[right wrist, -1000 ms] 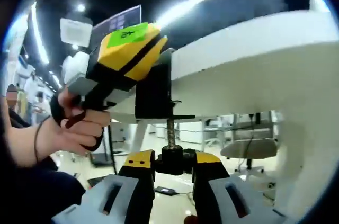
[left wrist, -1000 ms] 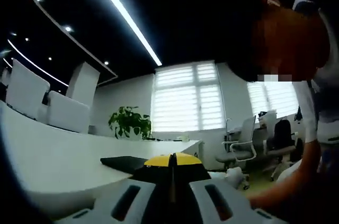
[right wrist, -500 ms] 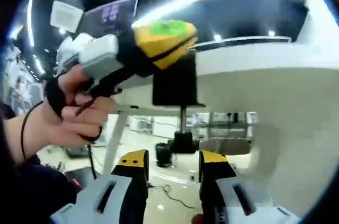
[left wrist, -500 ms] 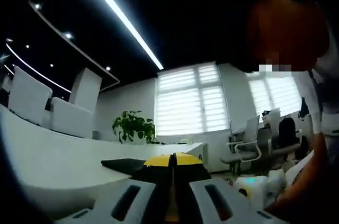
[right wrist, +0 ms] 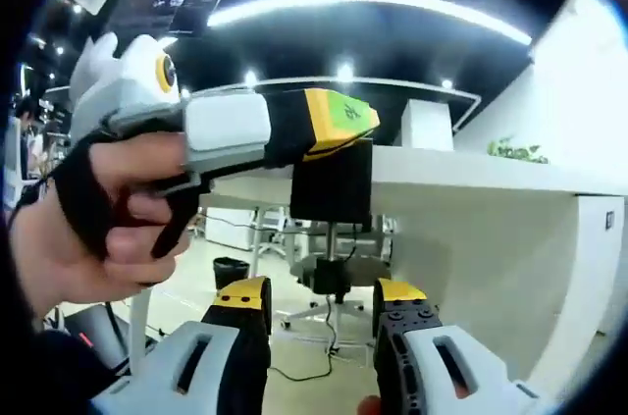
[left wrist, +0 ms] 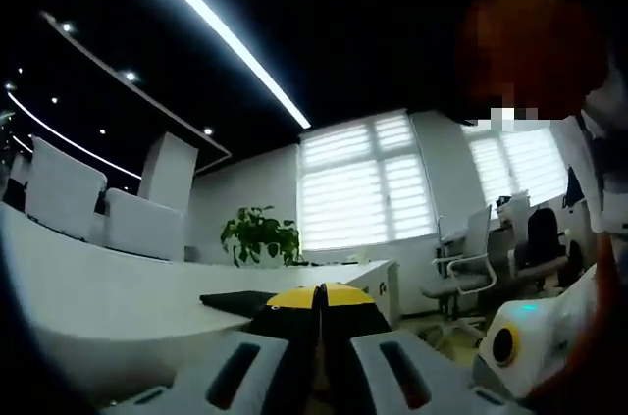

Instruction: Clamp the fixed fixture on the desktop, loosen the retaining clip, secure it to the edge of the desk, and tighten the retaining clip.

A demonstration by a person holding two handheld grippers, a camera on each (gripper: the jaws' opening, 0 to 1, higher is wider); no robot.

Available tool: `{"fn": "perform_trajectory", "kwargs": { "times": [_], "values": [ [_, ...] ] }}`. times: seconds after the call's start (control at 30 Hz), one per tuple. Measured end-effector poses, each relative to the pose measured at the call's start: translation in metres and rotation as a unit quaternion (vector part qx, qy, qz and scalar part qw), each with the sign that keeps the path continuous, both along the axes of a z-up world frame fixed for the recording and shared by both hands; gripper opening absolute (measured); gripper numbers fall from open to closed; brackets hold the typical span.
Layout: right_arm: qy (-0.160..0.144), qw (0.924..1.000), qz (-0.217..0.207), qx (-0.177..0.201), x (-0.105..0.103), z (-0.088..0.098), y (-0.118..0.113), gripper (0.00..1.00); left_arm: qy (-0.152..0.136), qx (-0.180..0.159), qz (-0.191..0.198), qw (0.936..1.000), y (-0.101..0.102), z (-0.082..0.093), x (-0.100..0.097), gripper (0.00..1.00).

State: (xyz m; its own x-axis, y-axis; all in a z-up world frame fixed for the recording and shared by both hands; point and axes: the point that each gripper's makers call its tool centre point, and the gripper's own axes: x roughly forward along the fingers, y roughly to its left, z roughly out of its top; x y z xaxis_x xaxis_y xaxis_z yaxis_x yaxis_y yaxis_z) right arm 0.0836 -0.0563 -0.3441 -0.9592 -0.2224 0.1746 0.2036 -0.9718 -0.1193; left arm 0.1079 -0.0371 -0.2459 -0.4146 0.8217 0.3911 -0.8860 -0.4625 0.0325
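The black clamp fixture (right wrist: 332, 180) sits on the edge of the white desk (right wrist: 471, 184). Its screw and round knob (right wrist: 332, 276) hang below the desk edge. A hand holds my left gripper (right wrist: 329, 121), which is shut on the fixture's upper part. In the left gripper view its yellow tips (left wrist: 319, 295) are pressed together over the fixture's black plate (left wrist: 235, 300), which lies on the desk (left wrist: 88, 287). My right gripper (right wrist: 321, 295) stands open just below the knob, its jaws apart and touching nothing. Its white body (left wrist: 510, 341) shows at the lower right of the left gripper view.
A person (left wrist: 530, 52) leans in close on the right of the left gripper view. Office chairs (left wrist: 461, 273) and a potted plant (left wrist: 257, 236) stand beyond the desk. Under the desk there is open floor with a chair base (right wrist: 329, 312) and a desk leg (right wrist: 142, 302).
My right gripper has come off the screw knob, opened wider and drawn back, and its view has swung level with the desk. The left gripper stays shut on the fixture.
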Motion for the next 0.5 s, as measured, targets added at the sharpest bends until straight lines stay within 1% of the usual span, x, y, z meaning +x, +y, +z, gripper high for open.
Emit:
{"fn": "perform_trajectory", "kwargs": {
  "times": [0.1,0.13,0.17,0.2,0.27,0.33,0.4,0.5],
  "values": [
    [0.006,1.0,-0.003,-0.005,-0.008,0.004,-0.001,0.37,-0.001,0.001,0.0,1.0,0.0,-0.002,0.0,0.02],
    [0.011,0.9999,-0.013,0.001,-0.01,0.006,0.001,0.36,0.001,-0.003,0.001,1.0,0.0,-0.002,0.0,0.02],
    [0.013,0.9998,-0.015,0.008,-0.011,0.006,0.0,0.36,0.005,-0.009,0.002,0.9999,0.0,-0.003,0.0,0.02],
    [0.013,0.9998,-0.015,0.006,-0.015,0.006,-0.001,0.35,0.005,-0.012,0.001,0.9999,0.0,-0.002,0.0,0.02],
    [0.006,0.9999,-0.012,0.004,-0.019,0.002,-0.005,0.34,0.001,-0.01,-0.001,0.9999,0.0,-0.002,0.0,0.02],
    [0.005,0.9999,-0.009,0.002,-0.021,0.001,-0.006,0.31,0.006,-0.009,0.0,0.9999,0.001,-0.002,0.0,0.02],
    [0.006,0.9999,-0.013,-0.003,-0.025,0.003,-0.003,0.26,0.003,-0.004,-0.001,1.0,0.0,-0.002,0.0,0.02],
    [-0.001,0.9998,-0.015,-0.008,-0.027,0.001,0.002,0.24,0.002,-0.004,-0.002,1.0,0.001,-0.002,-0.001,0.02]
  ]
}}
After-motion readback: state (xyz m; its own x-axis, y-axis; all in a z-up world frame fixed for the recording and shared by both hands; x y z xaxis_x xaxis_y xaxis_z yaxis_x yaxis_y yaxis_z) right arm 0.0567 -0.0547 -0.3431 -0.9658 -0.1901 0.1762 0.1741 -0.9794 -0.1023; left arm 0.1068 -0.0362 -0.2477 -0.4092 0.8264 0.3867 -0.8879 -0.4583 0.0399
